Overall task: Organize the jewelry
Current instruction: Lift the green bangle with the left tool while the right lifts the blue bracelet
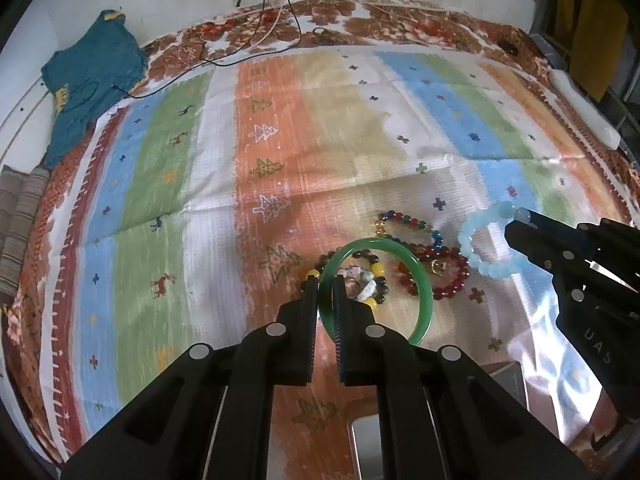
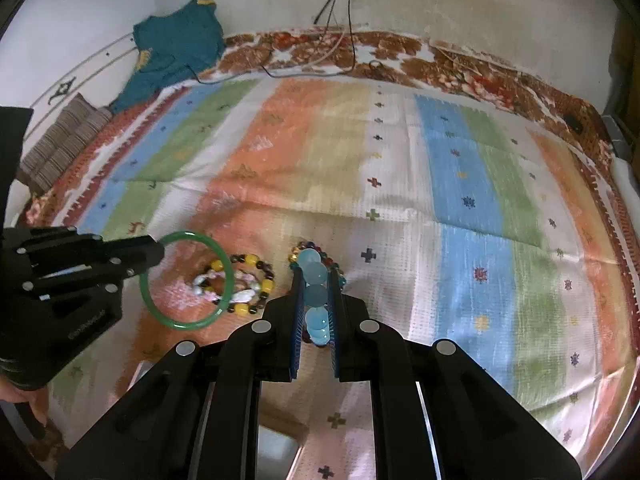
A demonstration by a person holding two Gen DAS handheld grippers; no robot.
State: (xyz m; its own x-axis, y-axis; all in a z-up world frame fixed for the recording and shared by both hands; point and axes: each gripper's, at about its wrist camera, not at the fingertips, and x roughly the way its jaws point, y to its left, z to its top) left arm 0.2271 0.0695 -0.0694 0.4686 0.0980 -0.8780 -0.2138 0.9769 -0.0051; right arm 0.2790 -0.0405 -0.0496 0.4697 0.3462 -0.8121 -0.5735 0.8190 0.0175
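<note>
- The left gripper (image 1: 325, 280) pinches the near-left rim of a green bangle (image 1: 422, 276); its two fingers are pressed on either side of the ring, one inside and one outside.
- The bangle extends forward and to the right of that gripper, above a striped cloth (image 1: 224, 184) with small tree and cross motifs.
- Seen through and beside the bangle lies a bracelet of dark and yellow beads (image 1: 378, 269), with a pale pearl-like bracelet (image 1: 366, 286) inside its loop.
- The right gripper (image 2: 314, 276) is closed on a light blue beaded bracelet (image 2: 316, 296); the blue beads sit in a line between its fingers.
- In the left wrist view the blue bracelet's loop hangs out to the left of the right gripper's tips.
- A red beaded bracelet (image 1: 452, 276) rests on the cloth between the bangle and the blue bracelet.
- A multicoloured beaded bracelet (image 1: 404, 220) lies just beyond the red one.
- A teal garment (image 1: 88, 80) sits at the far left corner, near dangling black cables (image 1: 280, 8).
</note>
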